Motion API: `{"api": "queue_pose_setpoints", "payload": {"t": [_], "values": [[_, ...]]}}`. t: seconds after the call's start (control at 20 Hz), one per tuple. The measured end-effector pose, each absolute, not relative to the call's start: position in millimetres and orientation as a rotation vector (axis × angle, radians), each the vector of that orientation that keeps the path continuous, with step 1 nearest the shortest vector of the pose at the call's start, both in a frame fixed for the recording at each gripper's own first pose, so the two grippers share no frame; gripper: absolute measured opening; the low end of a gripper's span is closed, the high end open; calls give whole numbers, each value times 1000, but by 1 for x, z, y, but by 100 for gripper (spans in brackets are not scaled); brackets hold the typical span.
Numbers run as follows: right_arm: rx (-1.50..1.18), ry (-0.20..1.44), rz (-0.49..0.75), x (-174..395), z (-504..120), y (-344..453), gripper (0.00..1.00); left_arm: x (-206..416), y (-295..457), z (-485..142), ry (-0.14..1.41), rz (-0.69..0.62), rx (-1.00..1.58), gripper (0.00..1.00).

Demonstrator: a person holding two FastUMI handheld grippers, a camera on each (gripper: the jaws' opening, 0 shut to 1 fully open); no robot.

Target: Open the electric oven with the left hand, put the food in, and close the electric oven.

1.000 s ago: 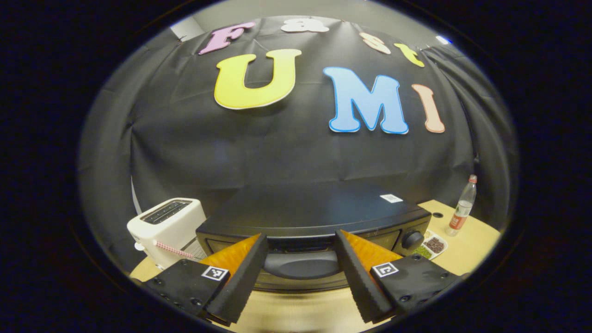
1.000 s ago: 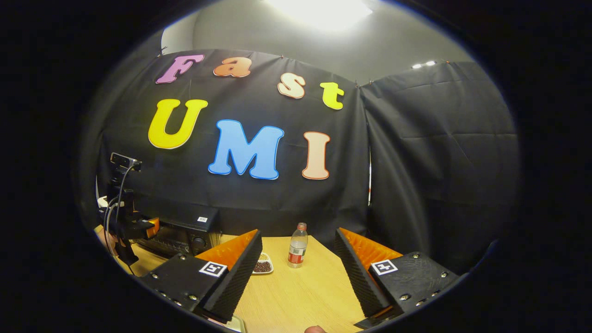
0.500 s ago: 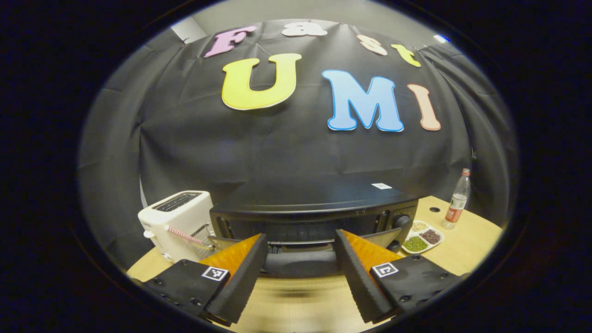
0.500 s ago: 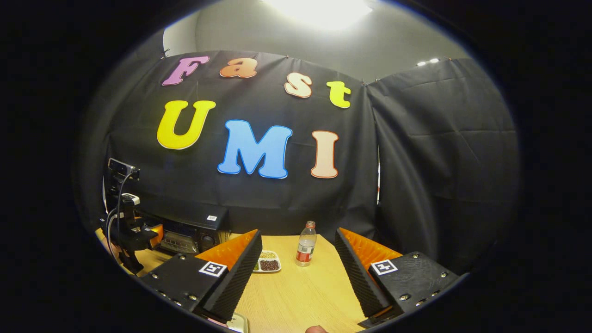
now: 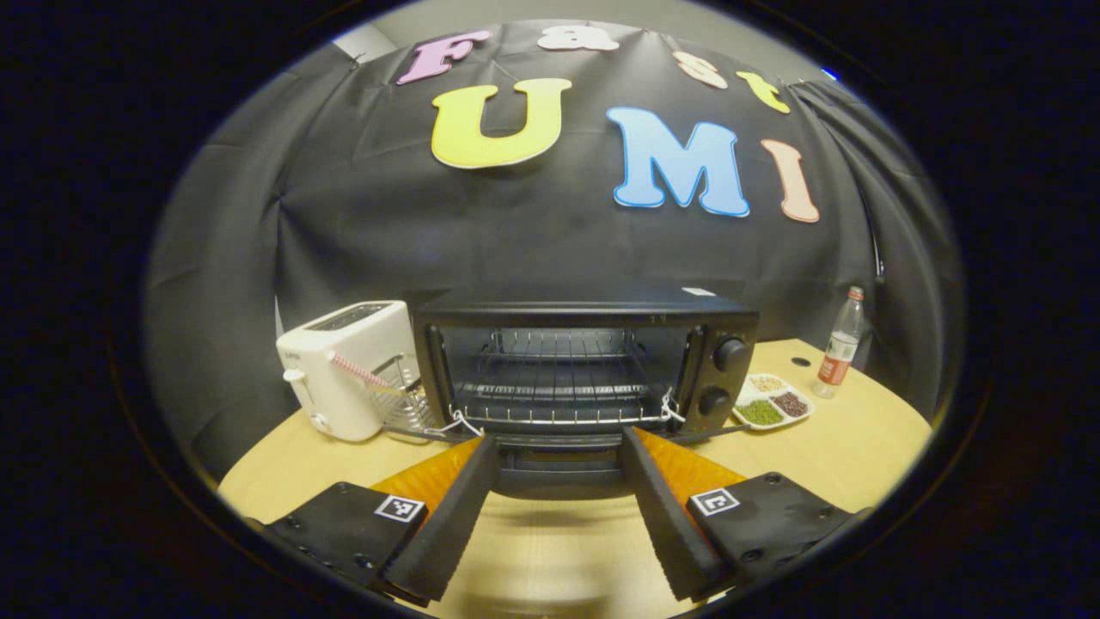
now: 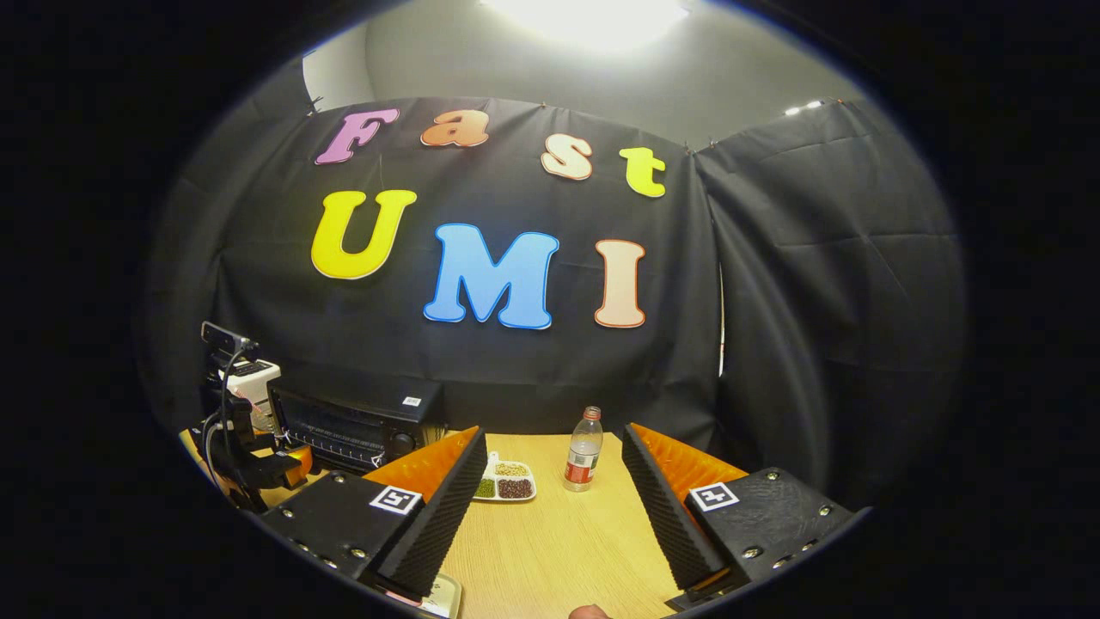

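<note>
The black electric oven (image 5: 584, 309) stands open in the left gripper view, its wire rack (image 5: 559, 378) bare inside. Its door hangs down toward me, and the door handle (image 5: 559, 480) lies across the gap between my left gripper's fingers. My left gripper (image 5: 559, 440) is open, jaws wide apart at the handle. In the right gripper view the oven (image 6: 361, 413) is far left with the left gripper (image 6: 258, 468) in front of it. My right gripper (image 6: 554, 430) is open over the wooden table, with nothing between its fingers. A pale object's edge (image 6: 438, 597) peeks out below its left finger.
A white toaster (image 5: 344, 361) stands left of the oven with a wire rack (image 5: 400, 400) between them. Right of the oven are a divided dish of beans (image 5: 773, 404) and a plastic bottle (image 5: 840, 344). The black cloth wall closes the back.
The oven door has swung down from shut to fully open while my left gripper drew back and down with the handle. My right gripper drifted slightly.
</note>
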State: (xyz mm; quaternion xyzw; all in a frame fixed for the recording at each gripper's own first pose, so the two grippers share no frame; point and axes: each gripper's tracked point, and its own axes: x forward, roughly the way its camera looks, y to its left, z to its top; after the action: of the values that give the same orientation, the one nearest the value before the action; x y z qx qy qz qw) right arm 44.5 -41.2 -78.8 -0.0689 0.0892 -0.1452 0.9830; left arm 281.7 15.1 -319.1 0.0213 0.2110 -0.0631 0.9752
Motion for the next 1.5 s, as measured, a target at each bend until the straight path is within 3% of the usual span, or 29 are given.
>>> {"api": "queue_pose_setpoints", "payload": {"t": [0.05, 0.1, 0.35, 0.55, 0.8, 1.25, 1.35, 1.4, 1.5], "values": [[-134, 182, -285, 45, -80, -41, 98, 277, 16, -325, 441, -124, 45, 100], [-131, 186, -280, 44, -81, -42, 98, 272, 16, -332, 463, -121, 48, 96], [-121, 202, -247, 39, -86, -40, 98, 252, 18, -364, 547, -96, 46, 100], [-97, 229, -197, 40, -94, -34, 98, 240, 20, -351, 530, -82, 24, 97], [9, 336, -72, 38, -130, -15, 98, 222, 29, -269, 370, -62, 8, 98], [300, 764, 222, 6, -230, 39, 100, 147, 59, -122, 119, 17, 38, 100], [349, 858, 264, -3, -248, 47, 100, 130, 64, -107, 98, 30, 48, 91], [381, 918, 281, -7, -254, 50, 98, 122, 67, -104, 93, 38, 52, 100], [450, 1015, 320, -13, -268, 60, 98, 109, 75, -98, 84, 56, 61, 100]]}}
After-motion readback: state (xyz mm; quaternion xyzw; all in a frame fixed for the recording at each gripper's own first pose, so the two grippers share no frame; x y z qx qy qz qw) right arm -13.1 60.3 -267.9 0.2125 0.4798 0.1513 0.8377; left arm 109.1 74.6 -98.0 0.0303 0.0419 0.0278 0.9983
